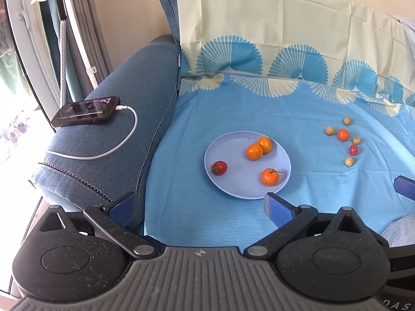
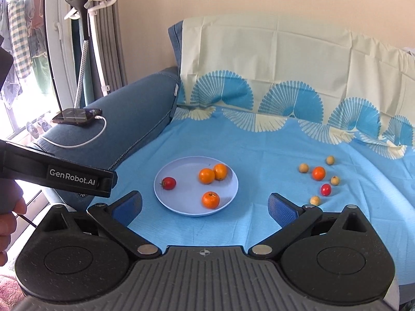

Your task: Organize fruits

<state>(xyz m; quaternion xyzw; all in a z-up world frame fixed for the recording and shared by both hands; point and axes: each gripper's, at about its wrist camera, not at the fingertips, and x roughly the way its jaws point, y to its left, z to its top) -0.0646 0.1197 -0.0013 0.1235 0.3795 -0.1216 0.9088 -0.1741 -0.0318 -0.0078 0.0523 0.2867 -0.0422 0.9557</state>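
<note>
A pale blue plate (image 1: 233,186) (image 2: 186,208) lies on the blue cloth. It holds three orange fruits (image 1: 254,151) (image 2: 206,176) and one red fruit (image 1: 219,167) (image 2: 168,183). To its right on the cloth lie loose fruits: an orange one (image 1: 343,134) (image 2: 318,173), a red one (image 1: 353,149) (image 2: 326,189) and several small tan ones (image 1: 349,161) (image 2: 315,200). My left gripper (image 1: 198,203) is open and empty, near the plate's front edge. My right gripper (image 2: 205,204) is open and empty, in front of the plate.
A phone (image 1: 87,111) (image 2: 76,116) with a white cable lies on the blue sofa arm (image 1: 124,119) at left. A patterned sheet covers the sofa back (image 2: 272,59). The left gripper's body (image 2: 57,176) shows at left in the right wrist view.
</note>
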